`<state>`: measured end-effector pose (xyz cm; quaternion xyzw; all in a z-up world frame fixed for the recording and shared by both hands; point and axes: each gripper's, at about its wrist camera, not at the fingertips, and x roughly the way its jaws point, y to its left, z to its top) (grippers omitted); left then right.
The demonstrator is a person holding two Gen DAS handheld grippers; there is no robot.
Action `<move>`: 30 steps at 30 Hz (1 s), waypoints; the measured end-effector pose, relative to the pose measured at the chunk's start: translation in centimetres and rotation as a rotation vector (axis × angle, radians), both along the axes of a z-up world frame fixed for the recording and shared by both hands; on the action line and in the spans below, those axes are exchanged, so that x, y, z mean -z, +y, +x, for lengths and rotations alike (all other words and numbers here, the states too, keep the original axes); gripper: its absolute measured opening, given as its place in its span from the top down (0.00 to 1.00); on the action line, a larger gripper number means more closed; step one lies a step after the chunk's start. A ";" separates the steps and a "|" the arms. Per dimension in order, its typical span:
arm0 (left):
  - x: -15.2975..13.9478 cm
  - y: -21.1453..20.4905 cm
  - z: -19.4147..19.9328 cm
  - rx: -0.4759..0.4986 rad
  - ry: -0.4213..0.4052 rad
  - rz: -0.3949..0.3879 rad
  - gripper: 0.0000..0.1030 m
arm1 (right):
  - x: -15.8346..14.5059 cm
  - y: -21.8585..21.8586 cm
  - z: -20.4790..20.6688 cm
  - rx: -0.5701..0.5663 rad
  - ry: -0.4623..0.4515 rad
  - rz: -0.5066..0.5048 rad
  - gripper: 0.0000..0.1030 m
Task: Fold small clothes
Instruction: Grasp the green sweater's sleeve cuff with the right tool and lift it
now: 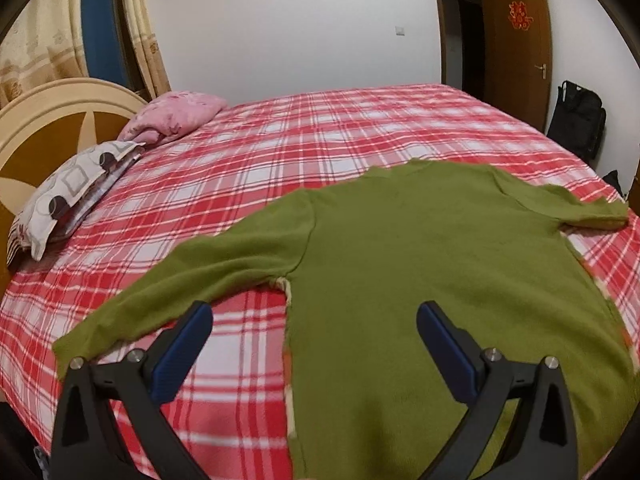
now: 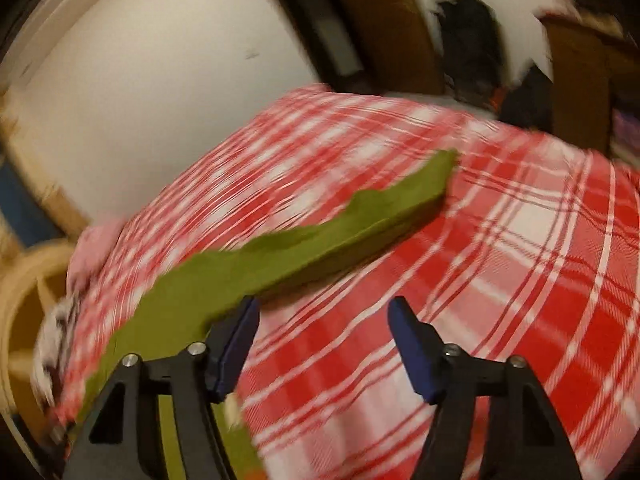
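Blur smeared most of the right wrist view, so the wall, the door and the dark shapes beyond the bed [image 2: 500, 240] were hard to make out. In that view only a long strip of the green sweater [image 2: 280, 248] showed, running from the lower left up toward the middle; its lower part was hidden behind the left finger of the right hand-held gripper [image 2: 322, 344]. That gripper's jaws stood apart with nothing between the pads, only red plaid sheet showing in the gap.

The left wrist view was sharp. The green sweater [image 1: 420, 264] lay spread flat on the bed [image 1: 280, 152], one sleeve stretched toward the lower left and the other reaching the right side, where its cuff sat close to the mattress edge. The sweater's hem was cut off by the bottom of the picture. The left hand-held gripper [image 1: 314, 344] hung over it with jaws wide and empty, one pad above bare sheet, the other above the sweater's body.

Two pillows [image 1: 80, 188] lay against the headboard [image 1: 48, 120], well apart from the sweater, with open plaid sheet between them.
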<state>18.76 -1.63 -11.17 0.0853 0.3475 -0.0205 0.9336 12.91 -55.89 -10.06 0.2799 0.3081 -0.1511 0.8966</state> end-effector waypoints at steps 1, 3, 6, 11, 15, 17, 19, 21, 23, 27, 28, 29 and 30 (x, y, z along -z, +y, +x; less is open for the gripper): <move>0.1 -0.3 0.5 0.004 0.003 0.004 0.00 | 0.1 -1.9 0.6 0.034 0.000 0.012 0.39; 0.2 -0.7 1.4 0.007 0.005 0.012 0.00 | 0.3 -4.7 1.2 0.089 -0.007 0.061 0.45; 0.2 -1.3 2.5 0.012 0.006 0.000 0.00 | 0.9 -8.7 2.2 0.164 -0.013 0.138 0.50; 1.2 -1.9 4.0 0.003 0.031 -0.015 0.00 | 2.5 -12.8 4.6 0.214 0.011 0.182 0.54; 2.1 -2.2 4.6 -0.002 0.060 -0.024 0.00 | 4.2 -14.0 7.1 0.180 0.028 0.253 0.58; 2.4 -2.6 4.8 -0.001 0.069 -0.018 0.00 | 5.0 -13.9 8.2 0.172 0.057 0.253 0.58; 2.4 -2.9 4.9 0.008 0.078 -0.024 0.00 | 5.7 -14.1 9.2 0.196 0.103 0.219 0.58; 2.3 -3.2 4.7 0.029 0.080 -0.034 0.00 | 6.4 -14.7 10.0 0.215 0.124 0.202 0.82; 2.0 -3.4 4.6 0.042 0.075 -0.039 0.00 | 6.9 -15.2 10.5 0.221 0.131 0.202 0.89; 1.7 -3.1 4.6 0.060 0.081 -0.087 0.00 | 5.2 -14.2 11.3 0.177 0.094 0.123 0.94; 1.7 -2.9 4.6 0.062 0.087 -0.103 0.00 | 4.3 -13.5 11.5 0.150 0.071 0.089 0.94; 1.8 -2.8 4.7 0.061 0.087 -0.105 0.00 | 3.4 -12.8 11.9 0.126 0.052 0.060 0.94; 1.8 -2.7 4.7 0.058 0.086 -0.106 0.00 | 2.6 -11.9 12.0 0.105 0.040 0.025 0.94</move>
